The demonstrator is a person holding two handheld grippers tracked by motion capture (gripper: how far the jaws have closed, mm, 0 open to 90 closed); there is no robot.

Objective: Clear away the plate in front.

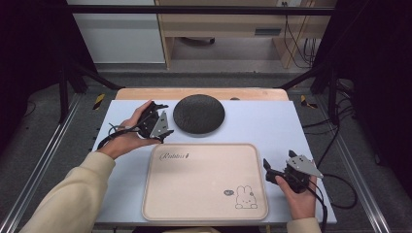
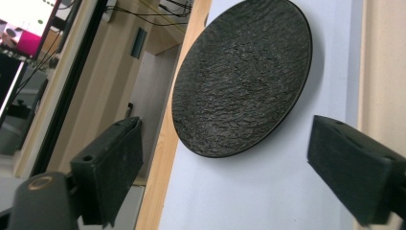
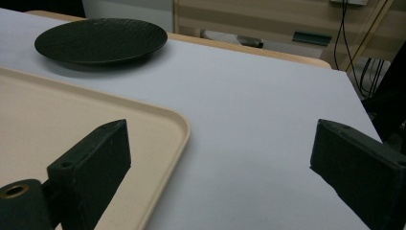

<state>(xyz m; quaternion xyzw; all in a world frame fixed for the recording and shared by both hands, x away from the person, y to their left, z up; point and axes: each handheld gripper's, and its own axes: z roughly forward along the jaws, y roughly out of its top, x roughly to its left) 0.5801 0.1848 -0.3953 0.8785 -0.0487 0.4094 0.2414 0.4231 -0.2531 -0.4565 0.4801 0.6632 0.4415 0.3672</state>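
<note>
Seen from above: left gripper held in a hand just left of a dark round plate, jaws spread and empty, pointed at the plate's near-left rim but apart from it. Plate lying flat on the pale worktop toward the far edge, just beyond a beige tray with a rabbit drawing in its near right corner and a line of script lettering at its far left. Tray otherwise bare, taking up the middle of the worktop near the person.

Right gripper held in the other hand at the tray's right edge, low over the worktop, jaws spread wide and gripping nothing, a grey three-cornered plate on top.

From the left gripper view: plate with a rough, ridged surface, framed between the two open black jaws, wooden edge of the worktop alongside.

From the right gripper view: rounded tray corner between the parted jaws, bare worktop to its right, plate well beyond at the far left.

Cream sleeve on the left forearm at the bottom of the high view
</note>
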